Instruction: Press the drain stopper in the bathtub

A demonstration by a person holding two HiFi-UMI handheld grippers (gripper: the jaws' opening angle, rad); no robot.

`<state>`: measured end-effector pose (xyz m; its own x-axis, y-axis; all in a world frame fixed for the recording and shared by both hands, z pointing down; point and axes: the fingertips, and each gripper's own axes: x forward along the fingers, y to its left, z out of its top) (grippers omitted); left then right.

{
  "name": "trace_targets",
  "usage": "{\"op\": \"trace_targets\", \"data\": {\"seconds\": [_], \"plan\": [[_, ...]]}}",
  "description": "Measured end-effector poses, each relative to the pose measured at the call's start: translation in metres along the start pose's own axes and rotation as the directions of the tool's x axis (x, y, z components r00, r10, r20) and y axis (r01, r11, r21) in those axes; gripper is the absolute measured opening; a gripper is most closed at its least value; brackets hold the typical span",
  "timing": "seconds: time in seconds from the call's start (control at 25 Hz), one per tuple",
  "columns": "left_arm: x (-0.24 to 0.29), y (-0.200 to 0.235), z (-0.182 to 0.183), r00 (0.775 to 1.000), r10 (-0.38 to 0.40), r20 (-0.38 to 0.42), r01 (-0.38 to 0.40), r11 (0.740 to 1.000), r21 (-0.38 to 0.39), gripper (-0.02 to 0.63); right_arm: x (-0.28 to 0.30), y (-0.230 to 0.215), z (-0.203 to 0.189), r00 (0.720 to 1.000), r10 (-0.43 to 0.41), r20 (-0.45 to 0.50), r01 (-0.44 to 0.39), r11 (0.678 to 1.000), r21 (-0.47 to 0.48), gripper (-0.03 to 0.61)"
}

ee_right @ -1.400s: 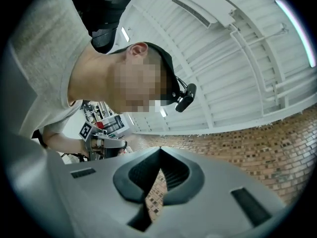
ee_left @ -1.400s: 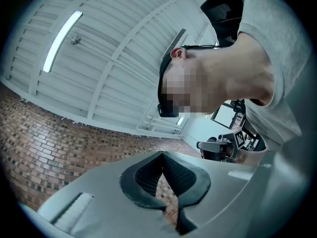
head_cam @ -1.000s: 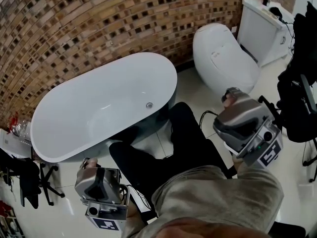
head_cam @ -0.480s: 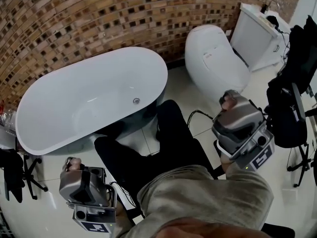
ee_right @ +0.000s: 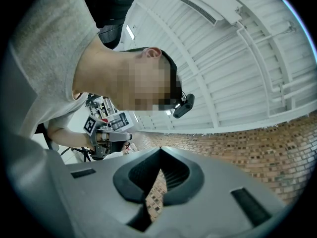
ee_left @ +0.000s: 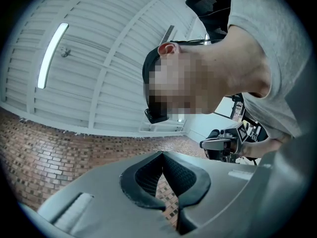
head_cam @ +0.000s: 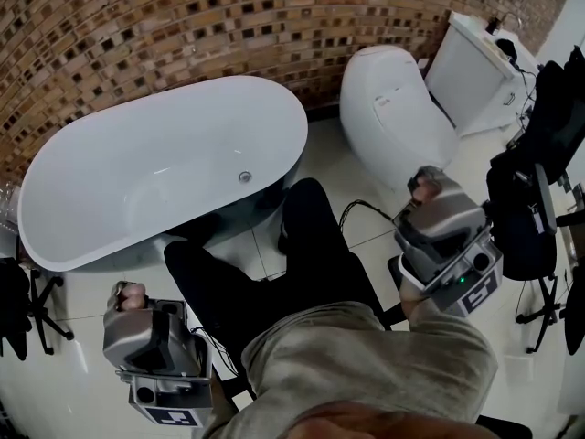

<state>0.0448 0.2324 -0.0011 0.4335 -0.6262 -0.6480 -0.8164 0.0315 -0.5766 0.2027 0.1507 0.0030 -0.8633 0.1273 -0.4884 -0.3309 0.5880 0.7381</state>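
No press yet on the drain stopper, bare inside the white bathtub toward its right end. Well apart from it, left claw and right claw, each pressed together on nothing and aimed up at the ceiling. Left to do, by the look of it: the whole reach into the tub and the push itself.

Head cam above bathtub; others up.
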Motion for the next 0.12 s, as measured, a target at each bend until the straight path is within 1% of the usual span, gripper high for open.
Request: {"op": "trace_targets", "data": {"seconds": [0.12], "plan": [[0.0010, -0.0008, -0.0024, 1.000, -0.003, -0.002, 0.003, 1.000, 0.005, -0.008, 0.0004, -0.0010, -0.0010, 1.000, -0.003, -0.001, 0.003, 1.000, 0.000, 0.002]]}}
